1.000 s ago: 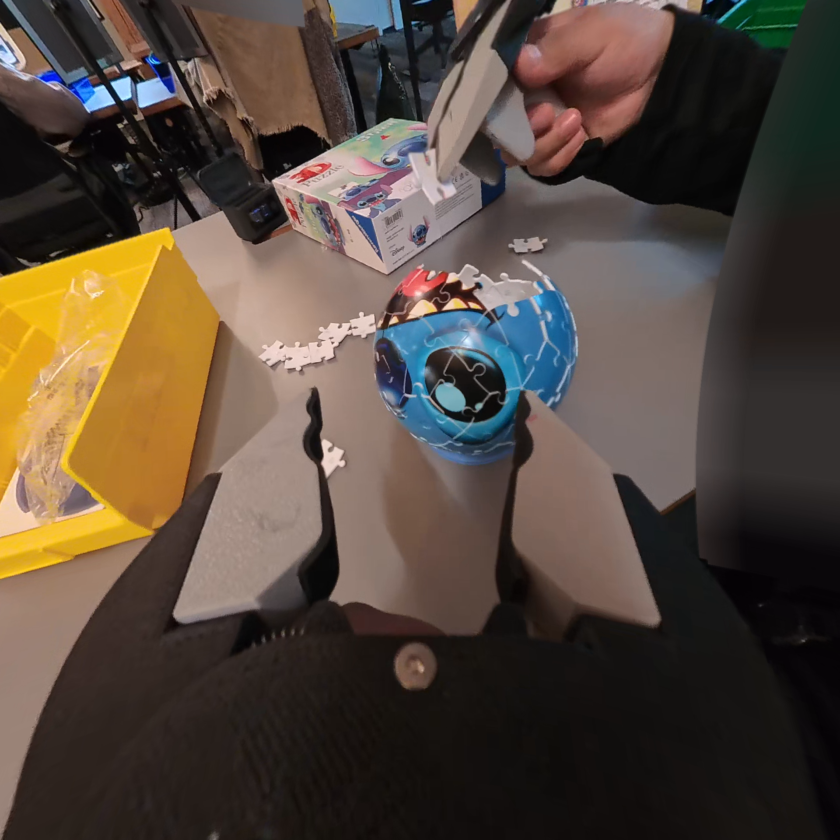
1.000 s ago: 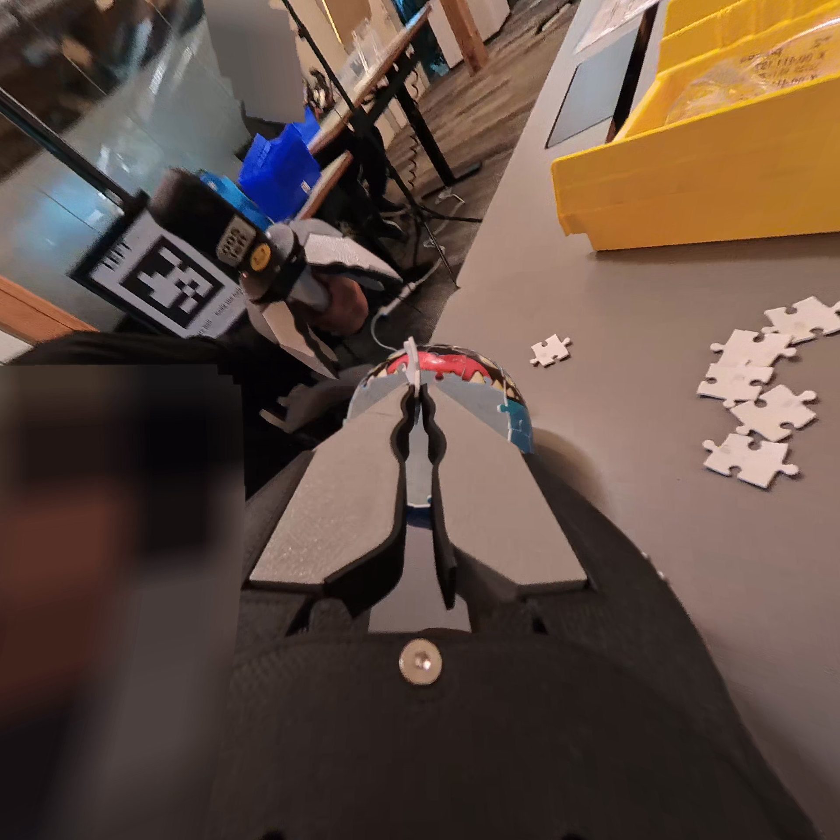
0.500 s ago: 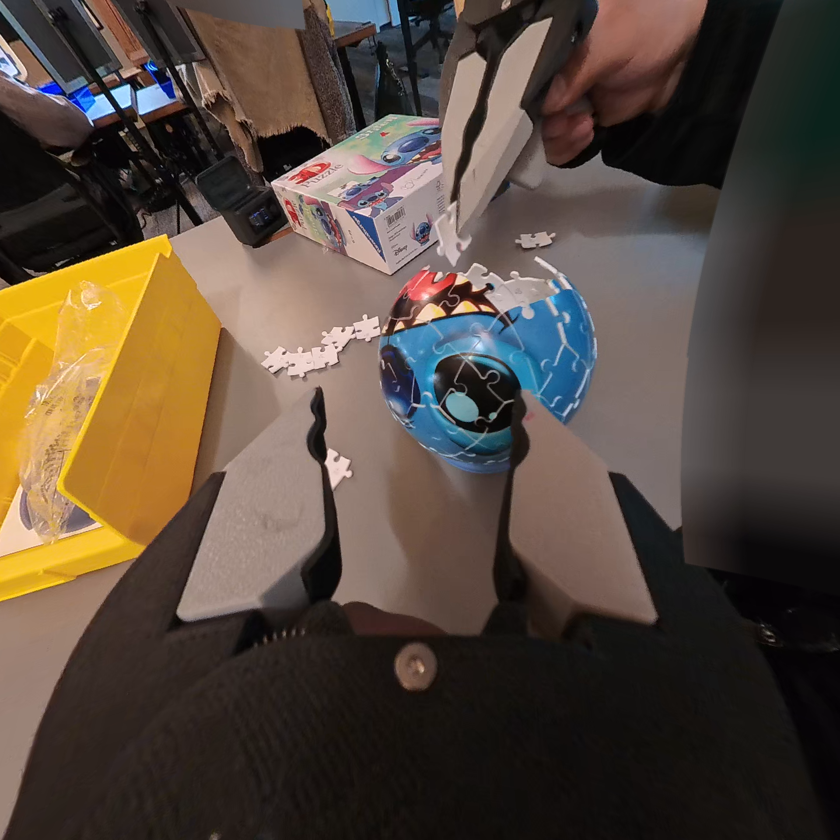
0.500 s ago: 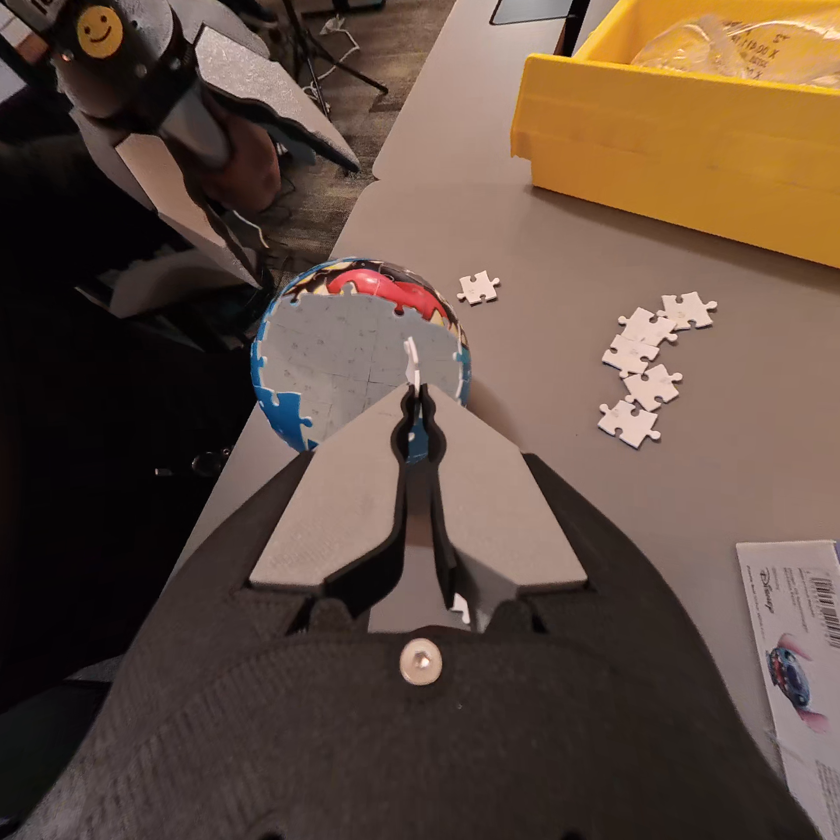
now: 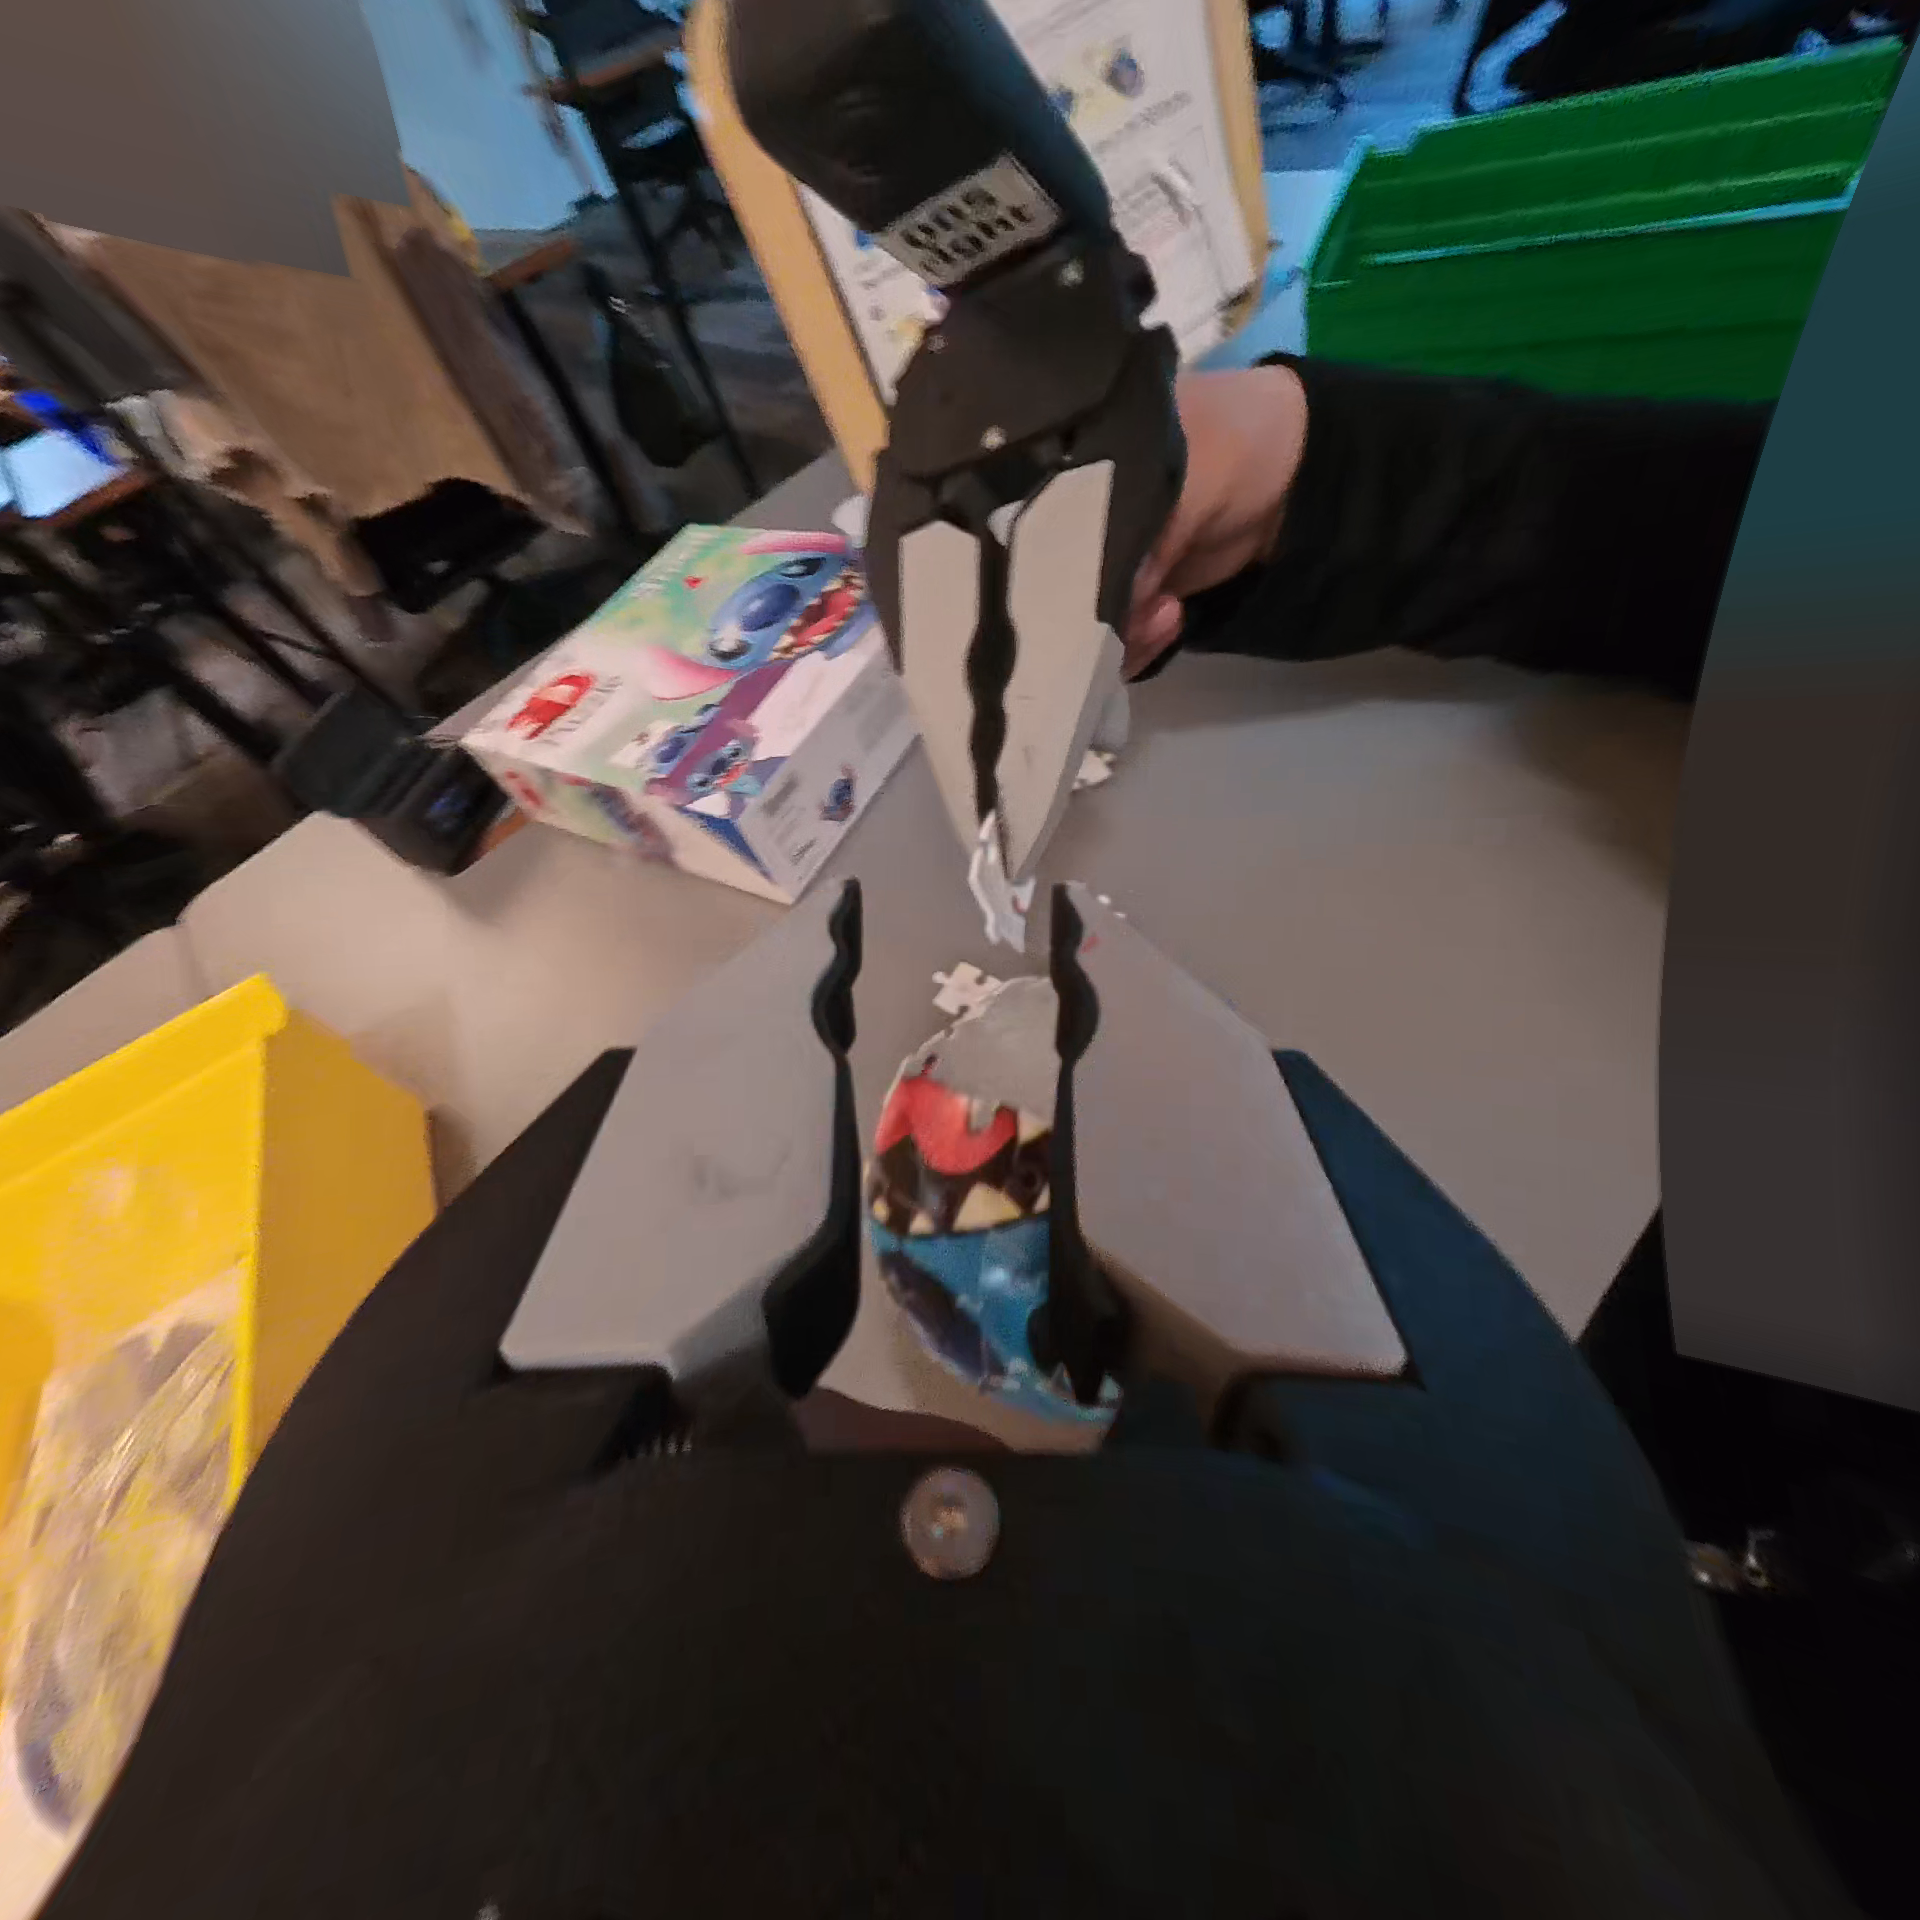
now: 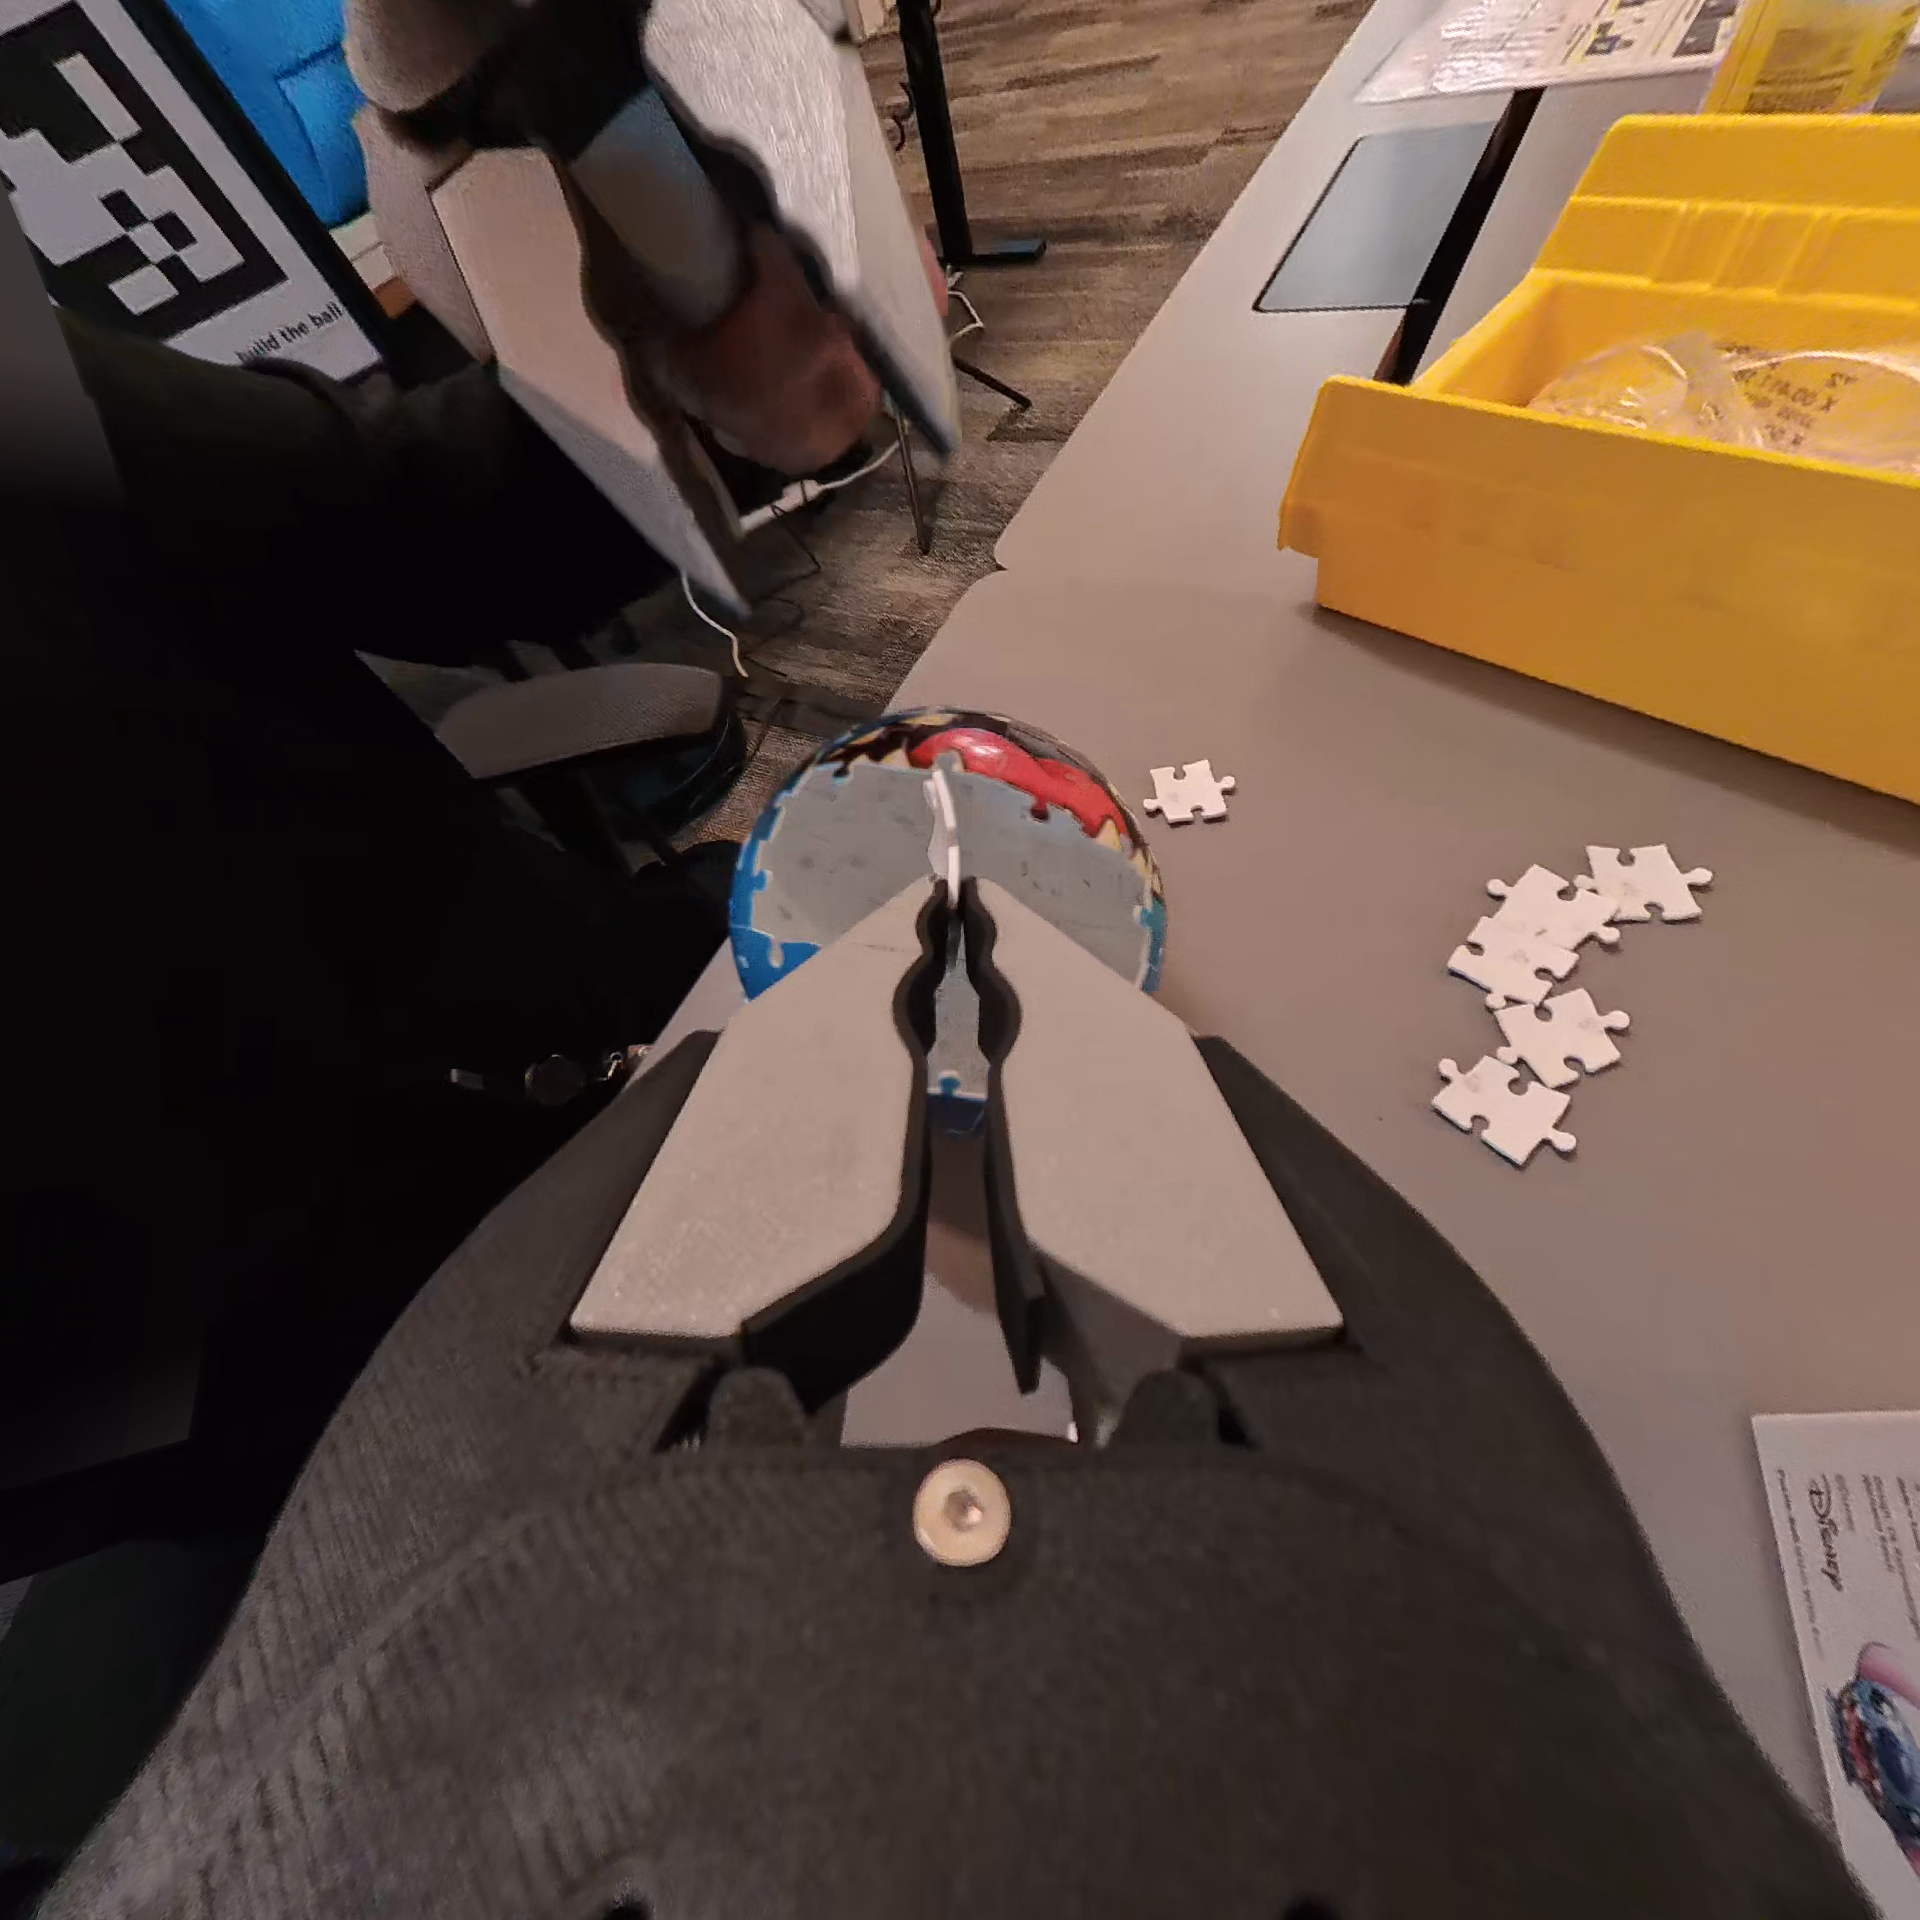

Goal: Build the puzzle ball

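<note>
The puzzle ball (image 6: 831, 862) is a blue, part-built shell with a red mouth and an open grey inside, and it sits near the table's edge. My right gripper (image 6: 948, 888) is shut on a white puzzle piece (image 6: 940, 821) and holds it edge-on just over the ball's open top. In the left wrist view the right gripper (image 5: 1003, 831) comes down from above with the piece (image 5: 997, 899). My left gripper (image 5: 951, 904) is open and empty, hovering above the ball (image 5: 956, 1174), which shows between its fingers. It also shows in the right wrist view (image 6: 842, 530).
Several loose white pieces (image 6: 1548, 956) and a single one (image 6: 1190, 792) lie right of the ball. A yellow bin (image 6: 1558, 540) holding a plastic bag stands beyond them. The puzzle box (image 5: 707, 707) lies at the far side. The table edge (image 6: 935, 644) is close to the ball. The gap from one gripper's tips to the other's is roughly 6 cm.
My left gripper has risen over the ball and its jaws have narrowed. My right gripper has brought the white piece closer to the ball's open top.
</note>
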Demonstrator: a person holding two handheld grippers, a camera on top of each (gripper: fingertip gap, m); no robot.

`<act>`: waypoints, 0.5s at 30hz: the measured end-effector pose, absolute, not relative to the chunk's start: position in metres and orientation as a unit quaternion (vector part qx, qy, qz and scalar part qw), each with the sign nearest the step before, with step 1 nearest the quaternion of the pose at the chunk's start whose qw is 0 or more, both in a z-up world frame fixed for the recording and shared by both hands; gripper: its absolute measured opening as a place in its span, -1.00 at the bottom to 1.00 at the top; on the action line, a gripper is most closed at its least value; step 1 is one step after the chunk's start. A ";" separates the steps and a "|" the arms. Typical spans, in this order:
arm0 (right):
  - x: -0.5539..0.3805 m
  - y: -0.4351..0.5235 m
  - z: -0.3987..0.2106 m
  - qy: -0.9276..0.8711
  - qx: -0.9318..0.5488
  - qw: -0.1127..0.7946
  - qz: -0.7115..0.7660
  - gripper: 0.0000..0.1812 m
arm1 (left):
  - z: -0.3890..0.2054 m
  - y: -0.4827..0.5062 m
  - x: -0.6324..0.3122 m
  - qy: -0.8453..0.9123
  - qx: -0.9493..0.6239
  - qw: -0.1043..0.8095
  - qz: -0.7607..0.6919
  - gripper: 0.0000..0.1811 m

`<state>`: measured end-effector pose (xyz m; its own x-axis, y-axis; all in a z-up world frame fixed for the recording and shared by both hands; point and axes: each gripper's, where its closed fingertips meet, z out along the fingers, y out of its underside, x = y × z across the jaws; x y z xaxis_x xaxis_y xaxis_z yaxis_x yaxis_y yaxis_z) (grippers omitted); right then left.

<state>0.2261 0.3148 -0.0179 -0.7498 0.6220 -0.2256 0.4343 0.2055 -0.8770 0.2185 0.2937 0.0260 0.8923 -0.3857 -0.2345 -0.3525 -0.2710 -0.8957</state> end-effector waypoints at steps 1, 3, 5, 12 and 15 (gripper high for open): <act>0.229 0.312 -0.016 -0.772 -0.339 0.084 0.531 -1.00 | 0.020 0.301 0.224 0.244 -0.804 0.542 -0.015 -0.63; 0.234 0.308 -0.014 -0.778 -0.335 0.075 0.526 -1.00 | 0.007 0.312 0.228 0.262 -0.819 0.510 -0.001 -0.64; 0.237 0.308 -0.015 -0.786 -0.339 0.075 0.511 -1.00 | -0.002 0.316 0.233 0.267 -0.830 0.490 -0.012 -0.82; 0.243 0.312 -0.008 -0.764 -0.367 0.034 0.529 -0.97 | 0.000 0.318 0.245 0.249 -0.828 0.497 -0.071 -1.00; 0.244 0.317 0.003 -0.743 -0.371 0.025 0.557 -0.95 | 0.006 0.321 0.243 0.231 -0.823 0.509 -0.097 -1.00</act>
